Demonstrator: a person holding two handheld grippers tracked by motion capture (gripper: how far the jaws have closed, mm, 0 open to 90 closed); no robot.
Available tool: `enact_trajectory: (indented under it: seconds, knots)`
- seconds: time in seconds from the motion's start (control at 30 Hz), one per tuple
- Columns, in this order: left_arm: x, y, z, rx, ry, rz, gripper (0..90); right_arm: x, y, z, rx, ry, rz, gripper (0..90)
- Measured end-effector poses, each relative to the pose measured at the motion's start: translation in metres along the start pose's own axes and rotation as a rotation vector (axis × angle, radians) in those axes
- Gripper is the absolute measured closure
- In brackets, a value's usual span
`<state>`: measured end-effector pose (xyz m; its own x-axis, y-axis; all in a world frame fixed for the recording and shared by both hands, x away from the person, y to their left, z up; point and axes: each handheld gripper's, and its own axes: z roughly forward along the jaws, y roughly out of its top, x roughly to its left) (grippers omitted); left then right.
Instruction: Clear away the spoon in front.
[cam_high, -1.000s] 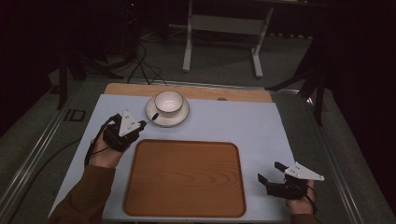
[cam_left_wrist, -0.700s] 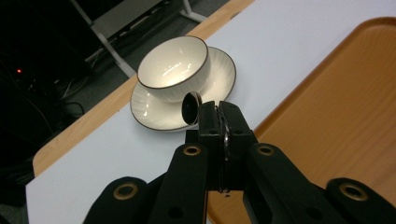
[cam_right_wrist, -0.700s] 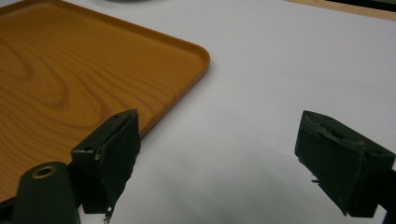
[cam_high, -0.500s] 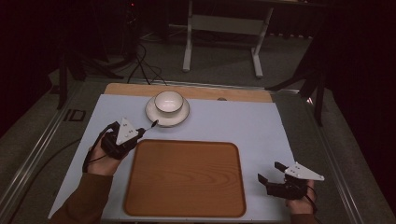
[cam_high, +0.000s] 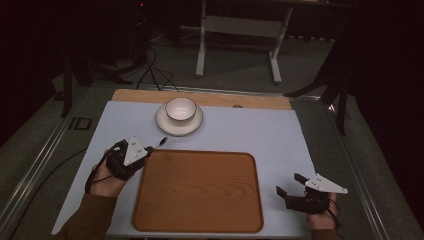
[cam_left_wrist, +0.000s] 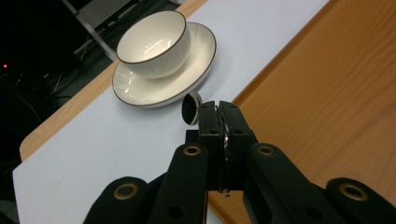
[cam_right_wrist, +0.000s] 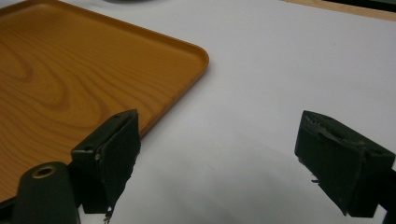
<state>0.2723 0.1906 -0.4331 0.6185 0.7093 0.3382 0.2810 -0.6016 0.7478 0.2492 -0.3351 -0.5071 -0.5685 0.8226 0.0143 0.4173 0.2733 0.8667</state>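
Left gripper (cam_left_wrist: 219, 109): jaws pressed together on the handle of a small spoon (cam_left_wrist: 191, 108), whose dark bowl pokes out just past the tips. In the high view the left gripper (cam_high: 150, 148) hangs over the pale table mat, at the tray's far left corner.

Spoon: gripped, off the table as far as I can judge, pointing toward the saucer (cam_high: 162, 123) but not touching it (the handle is hidden between the pads).

Bowl (cam_left_wrist: 154, 43): white, dark-rimmed, upright on the saucer (cam_left_wrist: 196, 70), at the far middle of the mat (cam_high: 250, 132).

Tray (cam_high: 200, 192): wooden, bare, in the middle of the near side; the left gripper sits just beside its edge.

Right gripper (cam_right_wrist: 233, 154): jaws wide apart, nothing between them, resting low over the mat by the tray's near right corner. In the high view the right gripper (cam_high: 295, 187) is well apart from the crockery.

Step in hand, by my reading: carrying the spoon to be set down, at the saucer or on the tray (cam_left_wrist: 327, 93).

How to do it well: keep the clamp firm, since only the thin handle is held; hold the spoon level; lower it until it rests before parting the jaws; steer clear of the bowl's rim so nothing tips.
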Motion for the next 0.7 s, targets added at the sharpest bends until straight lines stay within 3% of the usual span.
enact_trajectory:
  seconds: [0.7]
  knots:
    - [-0.011, -0.031, -0.012, 0.031, -0.035, -0.055, 88.5, 0.000, 0.000, 0.001, 0.005, 0.000, 0.001, 14.1]
